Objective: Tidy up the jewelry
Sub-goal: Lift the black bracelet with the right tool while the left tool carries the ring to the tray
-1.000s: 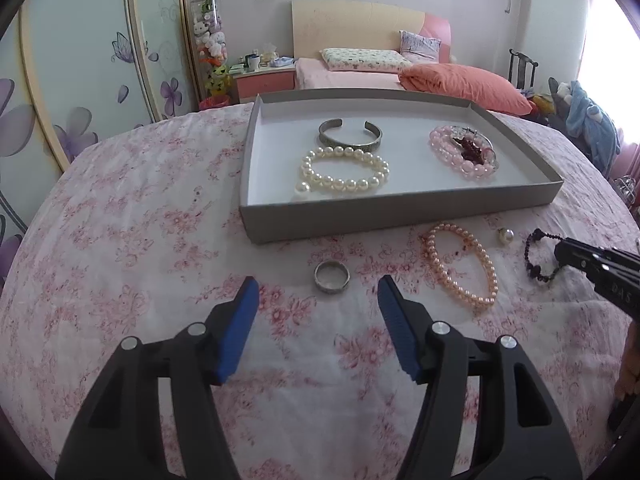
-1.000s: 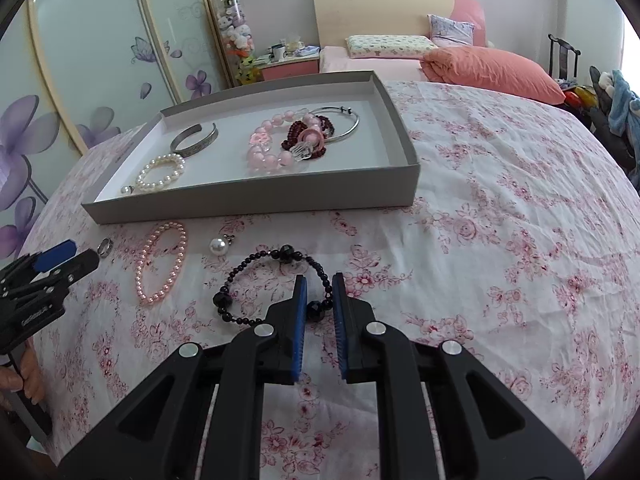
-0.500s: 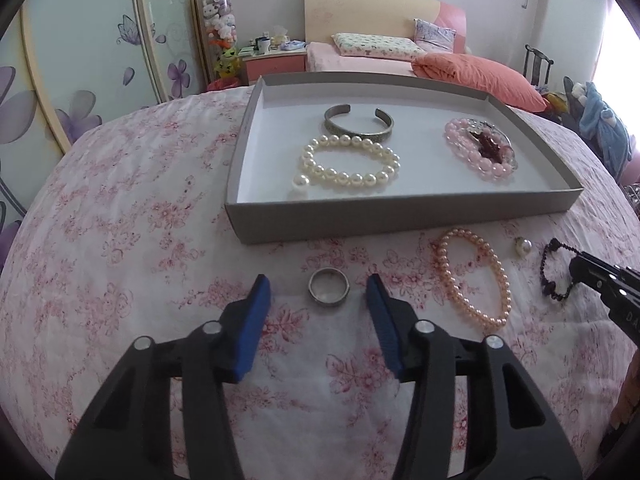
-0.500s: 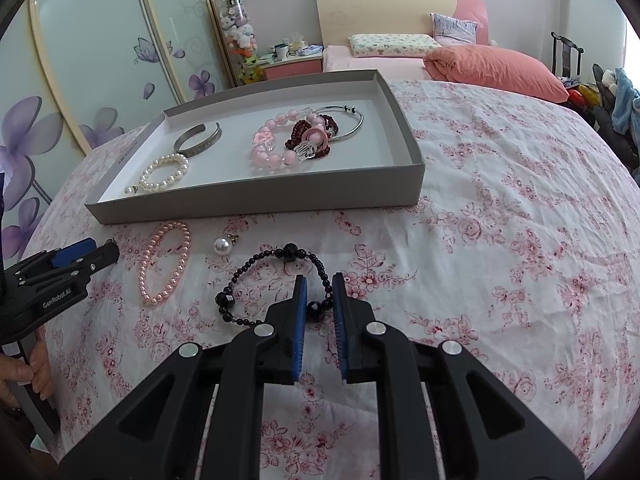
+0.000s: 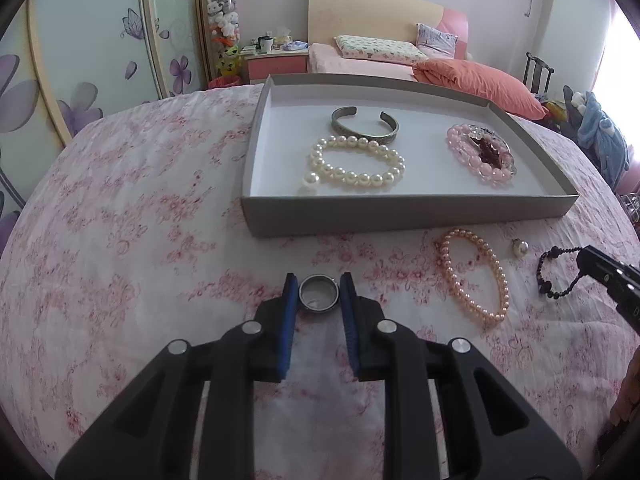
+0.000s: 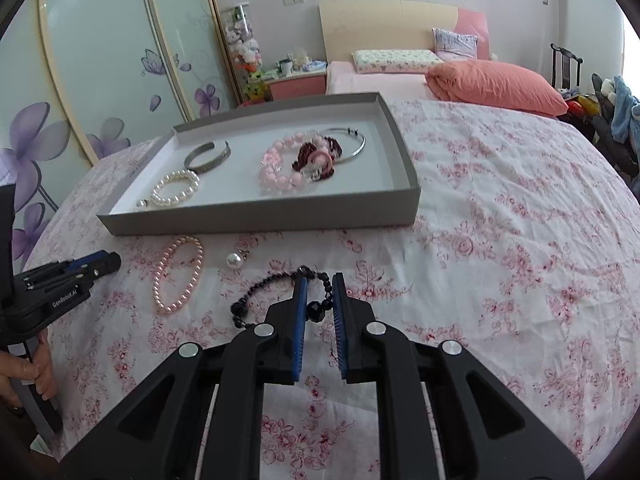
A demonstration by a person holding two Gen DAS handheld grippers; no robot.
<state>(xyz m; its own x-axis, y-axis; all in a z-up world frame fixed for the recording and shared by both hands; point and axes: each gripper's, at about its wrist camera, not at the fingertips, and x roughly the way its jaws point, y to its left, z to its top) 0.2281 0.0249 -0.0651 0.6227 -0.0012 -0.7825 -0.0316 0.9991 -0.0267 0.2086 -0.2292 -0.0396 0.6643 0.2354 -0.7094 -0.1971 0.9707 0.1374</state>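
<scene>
A round surface is covered by a crinkled white cloth (image 5: 120, 208) printed with pink roses. On it stands a shallow rectangular tray (image 5: 400, 212) of grey card with a smooth white floor.

Inside the tray, a white pearl bracelet (image 5: 356, 162) of round glossy beads is laid beside an open cuff of dull engraved metal (image 5: 364, 122). Further right, a bracelet of translucent pink beads (image 5: 476, 160) is heaped with a dark red beaded piece (image 5: 488, 148) and a thin silver bangle (image 6: 352, 142).

In front of the tray, on the cloth, a plain silver band ring (image 5: 319, 293) is framed by the left gripper (image 5: 319, 290). Its jaws have just been closing, and the ribbed blue pads (image 5: 290, 312) are seen touching the ring on both sides.

To the right, a loop of small peach-pink pearls (image 5: 472, 276) lies flat, with a single pearl pendant (image 5: 520, 247) just beside it.

A black faceted bead bracelet (image 6: 280, 284) is pinched in the right gripper (image 6: 320, 290), which is closed almost fully; one large dark bead (image 6: 316, 312) sits between its blue pads.

A hand (image 6: 28, 372) is seen on the left gripper's handle.
</scene>
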